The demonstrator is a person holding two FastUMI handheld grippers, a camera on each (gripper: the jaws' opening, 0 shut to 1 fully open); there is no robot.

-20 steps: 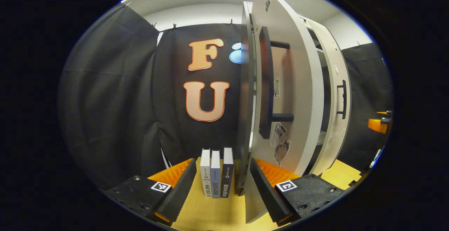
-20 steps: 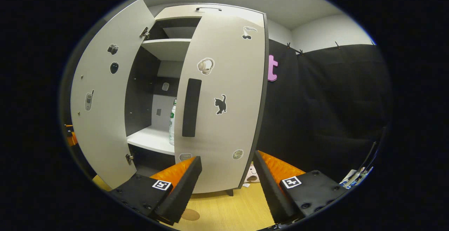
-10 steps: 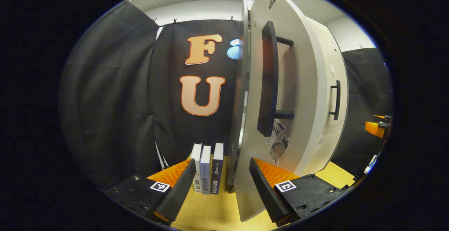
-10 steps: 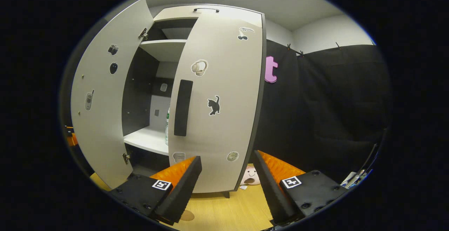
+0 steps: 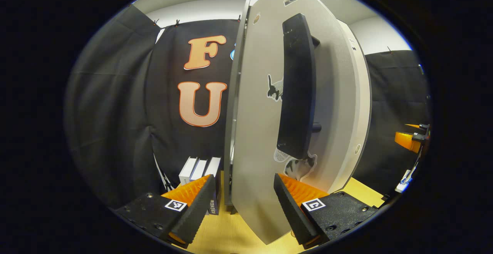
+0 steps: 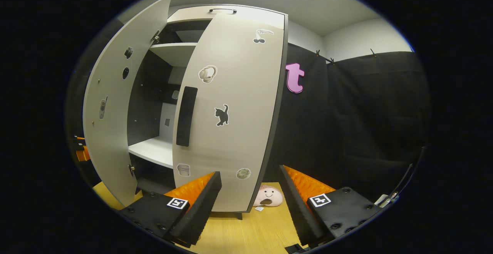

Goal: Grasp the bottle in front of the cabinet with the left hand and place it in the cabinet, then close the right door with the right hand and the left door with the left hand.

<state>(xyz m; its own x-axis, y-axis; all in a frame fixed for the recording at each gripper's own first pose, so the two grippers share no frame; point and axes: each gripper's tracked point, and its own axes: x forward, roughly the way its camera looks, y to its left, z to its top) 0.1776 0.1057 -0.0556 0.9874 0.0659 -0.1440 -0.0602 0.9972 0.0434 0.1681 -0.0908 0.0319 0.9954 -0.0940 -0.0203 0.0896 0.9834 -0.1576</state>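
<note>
Closing the left door [image 5: 265, 138] is the step in hand: the cabinet [image 6: 227, 13] has its right door [image 6: 231, 123] nearly shut, while the left one stands ajar. The left gripper [image 5: 240, 207] hangs spread at that door's lower edge, below its handle [image 5: 296, 84]; next it should push the panel home. The right gripper [image 6: 250, 204] hangs spread, idle. The bottle is hidden, presumably inside.

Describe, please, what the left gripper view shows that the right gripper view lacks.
Left gripper view: three upright books beside the grey two-door cabinet, and the long black handle on its left door. Right gripper view: the white inner shelf, a pink plush toy and a black cat sticker on the right door. Both: the cabinet, its open left door and the light wooden tabletop.
</note>
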